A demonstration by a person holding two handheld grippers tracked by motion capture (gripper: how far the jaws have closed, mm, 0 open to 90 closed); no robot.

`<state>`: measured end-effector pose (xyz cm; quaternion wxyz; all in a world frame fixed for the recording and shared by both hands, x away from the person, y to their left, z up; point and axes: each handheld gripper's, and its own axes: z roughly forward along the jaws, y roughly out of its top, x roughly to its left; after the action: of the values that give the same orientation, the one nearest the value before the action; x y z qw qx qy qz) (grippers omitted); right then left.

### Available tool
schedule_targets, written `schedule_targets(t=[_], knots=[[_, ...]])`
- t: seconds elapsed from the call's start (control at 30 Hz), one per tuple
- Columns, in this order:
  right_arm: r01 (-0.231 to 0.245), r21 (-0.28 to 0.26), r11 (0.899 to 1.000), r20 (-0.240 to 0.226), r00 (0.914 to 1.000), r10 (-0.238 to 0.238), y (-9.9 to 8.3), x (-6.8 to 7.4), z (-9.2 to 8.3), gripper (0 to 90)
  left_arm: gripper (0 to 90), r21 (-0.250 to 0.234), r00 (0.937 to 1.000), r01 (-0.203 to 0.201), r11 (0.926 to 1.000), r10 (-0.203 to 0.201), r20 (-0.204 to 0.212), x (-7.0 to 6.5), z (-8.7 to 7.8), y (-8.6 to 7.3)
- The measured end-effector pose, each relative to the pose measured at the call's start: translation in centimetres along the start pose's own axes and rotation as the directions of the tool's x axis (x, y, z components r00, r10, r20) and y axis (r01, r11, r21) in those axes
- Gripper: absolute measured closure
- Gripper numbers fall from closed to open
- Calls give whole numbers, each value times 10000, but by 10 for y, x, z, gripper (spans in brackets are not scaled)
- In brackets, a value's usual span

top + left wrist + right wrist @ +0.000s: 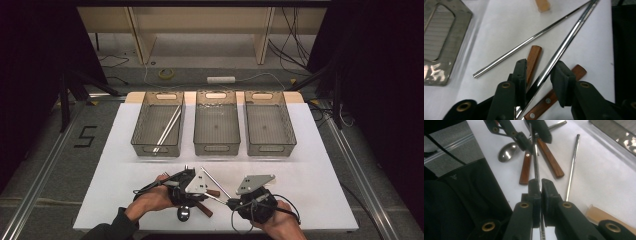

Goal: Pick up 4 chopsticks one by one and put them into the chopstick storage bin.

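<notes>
A metal chopstick runs between the two grippers, raised off the white tabletop near its front edge. The right gripper has its fingers clamped tight on one end of it; in the right gripper view the thin rod passes straight between the two pads. The left gripper straddles the same chopstick farther along: the rod lies between its fingers, which stand apart around it, with a gap showing on the right-hand side, so they are not pressing on it.

Under the chopstick lie two wooden-handled utensils, their brown handles spread in a V; one of them, seen in the right gripper view, carries a spoon bowl at its far end. A second metal chopstick lies flat on the tabletop just beside them, apart from the held one.

In the high view the left gripper and right gripper sit close together, each under a grey three-cornered plate, with the person's hands coming in from the bottom edge. Farther back stand three clear bins in a row: the left bin holds a pair of metal chopsticks lying slantwise, next to the middle bin and the right bin.
</notes>
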<state>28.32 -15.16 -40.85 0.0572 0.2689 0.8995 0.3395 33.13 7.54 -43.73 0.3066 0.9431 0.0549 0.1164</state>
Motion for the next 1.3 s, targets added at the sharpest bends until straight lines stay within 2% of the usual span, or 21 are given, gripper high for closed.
schedule_targets(t=[0.03, 0.13, 0.17, 0.27, 0.3, 0.33, 0.37, 0.4, 0.47, 0.5, 0.57, 0.63, 0.73, 0.87, 0.93, 1.0, 1.07, 1.1, 1.23, 1.3], knots=[[-8, 75, 10000, -172, 9999, 9, -1, -3, 0, 870, 672, 13, 9999, -110, 9999, 110, 39, -1, 0, 0], [-121, 27, 9999, -286, 9995, 122, -3, -8, 1, 863, 713, 250, 9992, -353, 9991, 347, 209, -3, 1, 1], [-91, 17, 10000, -218, 9997, 91, -3, -9, 1, 860, 729, 265, 9991, -323, 9991, 316, 281, -5, 2, 1], [-161, -165, 9997, 70, 9998, 162, -3, -14, 0, 845, 791, 508, 9953, -696, 9963, 659, 704, -8, 3, 0], [-175, -296, 9994, 301, 9994, 184, -3, -16, -1, 845, 816, 493, 9945, -744, 9960, 704, 777, -9, 4, 0], [-221, -375, 9991, 439, 9988, 237, -3, -18, -1, 827, 833, 474, 9947, -688, 9965, 649, 799, -11, 4, 1], [-298, -563, 9980, 483, 9983, 326, -2, -20, -3, 796, 837, 588, 9964, -578, 9966, 539, 650, -9, 4, 2], [-398, -887, 9953, 398, 9983, 434, -2, -22, -6, 728, 839, 616, 9966, -450, 9971, 405, 716, -8, 4, 1], [-589, -1626, 9849, 495, 9965, 678, -2, -24, -11, 654, 839, 600, 9984, -149, 9981, 116, 546, -5, 1, -1], [-665, -1883, 9798, 400, 9964, 753, -1, -25, -14, 615, 839, 637, 9986, 68, 9979, -101, 515, -3, 0, -1], [-588, -2275, 9720, 492, 9962, 717, -1, -22, -20, 542, 839, 639, 9984, 506, 9967, -521, 214, 2, -3, -3], [-561, -2635, 9630, 437, 9966, 700, 0, -20, -23, 510, 838, 664, 9970, 779, 9948, -779, -18, 6, -6, -4], [-459, -2988, 9532, 611, 9959, 671, -2, -17, -23, 461, 838, 468, 9885, 1492, 9877, -1479, -299, 12, -11, -6], [-581, -3171, 9466, 653, 9944, 830, -7, -17, -18, 418, 837, 118, 9691, 2412, 9704, -2402, -557, 20, -18, -10], [-732, -3192, 9449, 608, 9934, 975, -10, -18, -15, 405, 837, 2, 9625, 2649, 9643, -2644, -608, 22, -20, -11], [-1007, -3292, 9389, 438, 9916, 1217, -13, -20, -13, 400, 837, -128, 9563, 2850, 9585, -2852, -645, 23, -21, -11], [-1049, -3187, 9421, 560, 9900, 1291, -16, -21, -10, 382, 836, -244, 9466, 3130, 9494, -3139, -733, 24, -23, -11], [-1067, -3112, 9443, 620, 9893, 1322, -17, -21, -9, 377, 836, -243, 9454, 3160, 9485, -3169, -758, 24, -24, -11], [-1147, -2916, 9496, 704, 9875, 1409, -19, -20, -5, 361, 836, -362, 9329, 3450, 9379, -3469, -964, 27, -28, -12], [-1216, -2834, 9513, 683, 9869, 1465, -19, -20, -2, 355, 836, -453, 9236, 3690, 9283, -3717, -938, 29, -30, -13]])
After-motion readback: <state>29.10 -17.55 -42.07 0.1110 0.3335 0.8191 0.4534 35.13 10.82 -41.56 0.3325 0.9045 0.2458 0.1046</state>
